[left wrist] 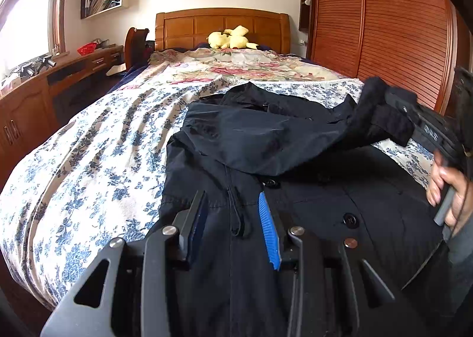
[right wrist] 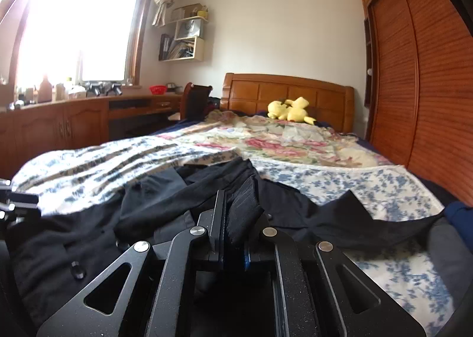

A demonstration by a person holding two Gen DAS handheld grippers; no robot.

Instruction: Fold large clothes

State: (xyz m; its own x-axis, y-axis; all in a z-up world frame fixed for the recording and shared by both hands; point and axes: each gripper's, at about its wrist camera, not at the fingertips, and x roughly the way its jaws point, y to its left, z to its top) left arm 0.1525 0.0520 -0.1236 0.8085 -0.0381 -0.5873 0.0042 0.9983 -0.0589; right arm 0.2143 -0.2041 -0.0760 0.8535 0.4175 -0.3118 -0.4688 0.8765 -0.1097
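A dark navy jacket (left wrist: 295, 204) lies front up on the bed, its buttons and a drawstring showing. My left gripper (left wrist: 232, 195) hovers low over the jacket's front with its jaws apart; the drawstring hangs between the black finger and the blue pad (left wrist: 267, 227). My right gripper (right wrist: 233, 206) is shut on the sleeve's ribbed cuff (right wrist: 242, 212). In the left wrist view the sleeve (left wrist: 295, 135) is lifted and drawn across the jacket's chest toward the right gripper (left wrist: 396, 106), which a person's hand (left wrist: 449, 195) holds.
The bed carries a blue floral sheet (left wrist: 88, 159) and a pink floral blanket (right wrist: 266, 138), with a yellow plush toy (right wrist: 289, 110) by the wooden headboard (left wrist: 221, 26). A slatted wardrobe (left wrist: 384, 26) stands on the right, a wooden desk (right wrist: 74, 118) on the left.
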